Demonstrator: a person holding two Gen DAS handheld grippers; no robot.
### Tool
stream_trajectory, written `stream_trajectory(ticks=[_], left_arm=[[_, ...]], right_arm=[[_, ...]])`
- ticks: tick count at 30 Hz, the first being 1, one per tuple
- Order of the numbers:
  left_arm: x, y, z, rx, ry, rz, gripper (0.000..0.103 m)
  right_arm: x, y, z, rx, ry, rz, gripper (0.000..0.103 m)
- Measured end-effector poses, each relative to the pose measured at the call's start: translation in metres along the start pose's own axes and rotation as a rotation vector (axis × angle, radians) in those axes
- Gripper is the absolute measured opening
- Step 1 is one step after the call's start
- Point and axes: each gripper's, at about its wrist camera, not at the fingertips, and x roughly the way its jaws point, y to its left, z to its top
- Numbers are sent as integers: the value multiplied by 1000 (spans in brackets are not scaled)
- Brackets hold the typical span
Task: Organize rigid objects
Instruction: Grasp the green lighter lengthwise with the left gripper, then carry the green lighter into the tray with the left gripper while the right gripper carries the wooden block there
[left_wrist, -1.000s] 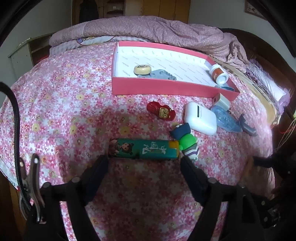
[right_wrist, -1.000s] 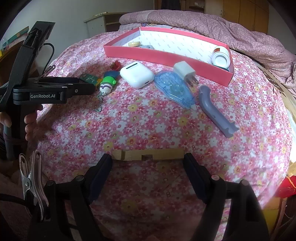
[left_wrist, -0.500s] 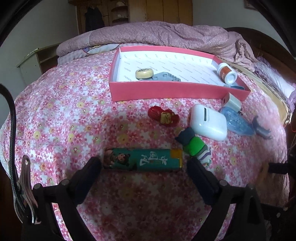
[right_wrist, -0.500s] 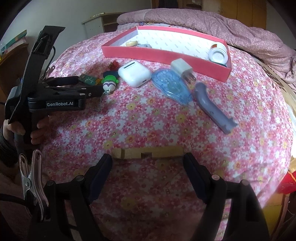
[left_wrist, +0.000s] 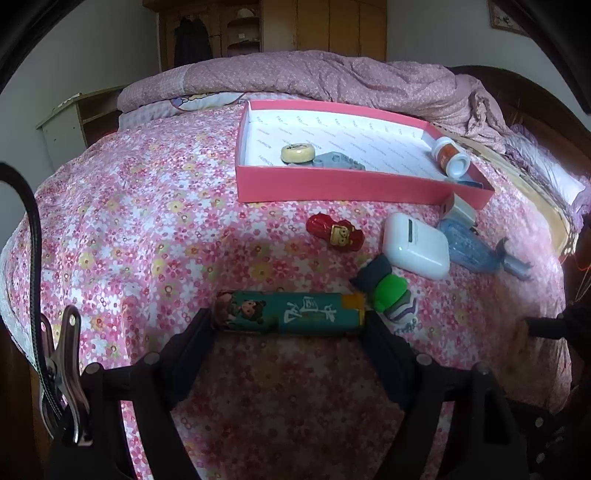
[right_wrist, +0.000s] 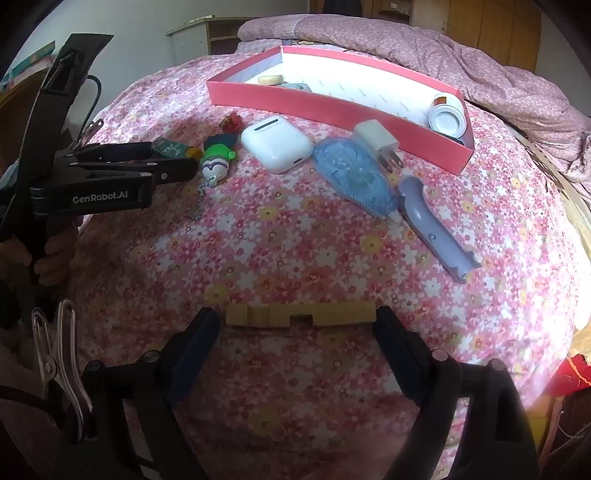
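I see the bed (left_wrist: 122, 229) with its pink floral spread carrying everything. Toward its far edge sits the pink tray (left_wrist: 343, 184), holding a cream disc (left_wrist: 297, 152), a grey block (left_wrist: 338, 161) and an orange bottle (left_wrist: 451, 157) in its right corner. Near the tray's front wall lie a white earbud case (right_wrist: 276, 142), a blue tape dispenser (right_wrist: 352, 173), a lilac handle (right_wrist: 432, 229), a white plug (right_wrist: 376, 142), a green toy figure (left_wrist: 391, 295) and a red toy figure (left_wrist: 336, 233).

My left tongs (left_wrist: 290, 325) are spread wide, and the green lighter (left_wrist: 291, 312) lies crosswise between the tips, which touch or nearly touch its two ends. My right tongs (right_wrist: 301, 325) are just as wide, nearer the bed's front edge, with the wooden clothespin (right_wrist: 301, 314) lying crosswise between their tips; I cannot tell whether either pair grips.
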Motion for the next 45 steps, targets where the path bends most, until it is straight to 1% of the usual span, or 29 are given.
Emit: stream_trajectory(ticks=[1,4,9,11,13,16,18,23,28,32,36,39,42,45], left_arm=[[-2,1,-1,-6,-3,-1,84],[-6,5,-3,-25,-3,-15,84],[-15,6,-1,-35,-28,-24,84],[-18,4,0,-33,-29,-36,84],[-20,1,2,-21,-37,-31,84],[-26,-3,13,11,-69,-9,84],[-29,-3,25,13,-87,-7,84],[-27,-4,55,20,-100,-13,84],[-16,-8,86,17,-98,-34,84],[-8,-13,108,13,-91,-48,84],[4,-18,125,21,-61,-37,84],[10,-20,133,8,-31,-45,84],[15,-20,143,4,-25,-34,84],[23,-15,157,-21,-14,-27,84]], right_arm=[[0,1,1,-1,-7,-16,79],[1,2,3,0,-15,-21,79],[-2,-4,4,15,-21,2,79],[-5,-5,5,20,-31,13,79],[-10,-6,8,8,-45,15,79],[-19,-9,22,-41,-90,-15,79],[-25,-14,35,-48,-117,-10,79],[-27,-30,69,-10,-151,-15,79],[-24,-48,99,49,-168,-14,79],[-24,-68,117,109,-169,0,79],[-22,-84,131,166,-176,22,79],[-17,-97,141,199,-196,74,79],[-10,-110,160,247,-200,109,79],[-5,-116,178,239,-201,89,79]])
